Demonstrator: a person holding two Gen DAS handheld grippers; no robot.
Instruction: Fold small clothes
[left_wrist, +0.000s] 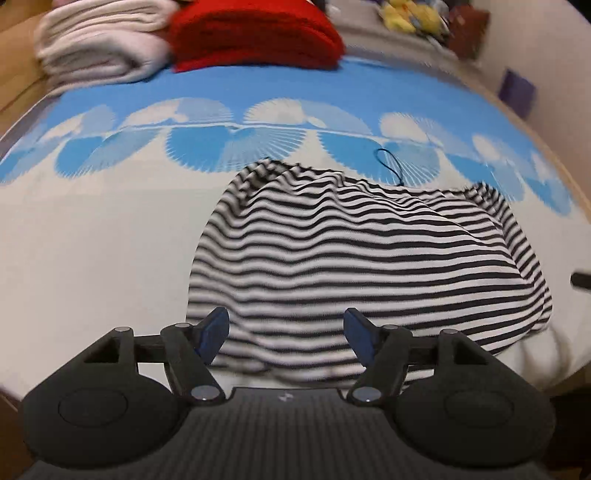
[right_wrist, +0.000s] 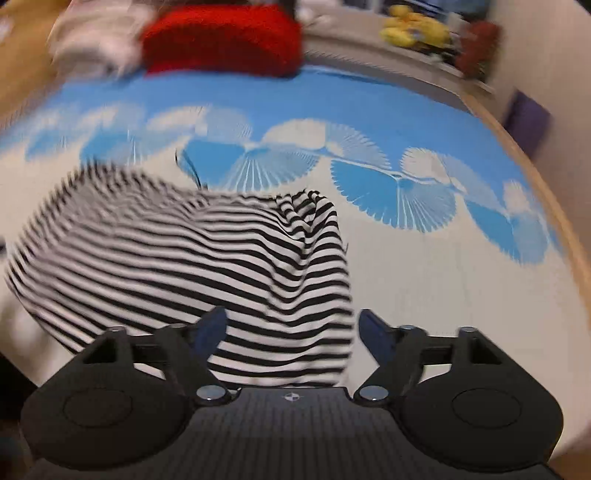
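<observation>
Left gripper (left_wrist: 286, 338) fingers spread wide, nothing clamped, over the near-left hem of the striped top (left_wrist: 354, 258). Right gripper (right_wrist: 291, 338) likewise apart, straddling the near-right corner (right_wrist: 295, 354), likely so each can pinch a hem corner. Top lies rumpled, not flat, on the white-and-blue fan-print sheet (left_wrist: 92, 229); a thin dark cord loop (left_wrist: 389, 164) just behind. Far edge: folded red blanket (left_wrist: 255, 33) beside a white one (left_wrist: 99, 44), parked clear of the working area

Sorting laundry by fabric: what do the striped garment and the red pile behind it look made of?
Striped garment: probably thin, matte knit jersey; it drapes in soft ripples. Red pile: seemingly thick, fuzzy fleece or knit, with a nubbly surface and rounded folded edges, though blur leaves this uncertain.
</observation>
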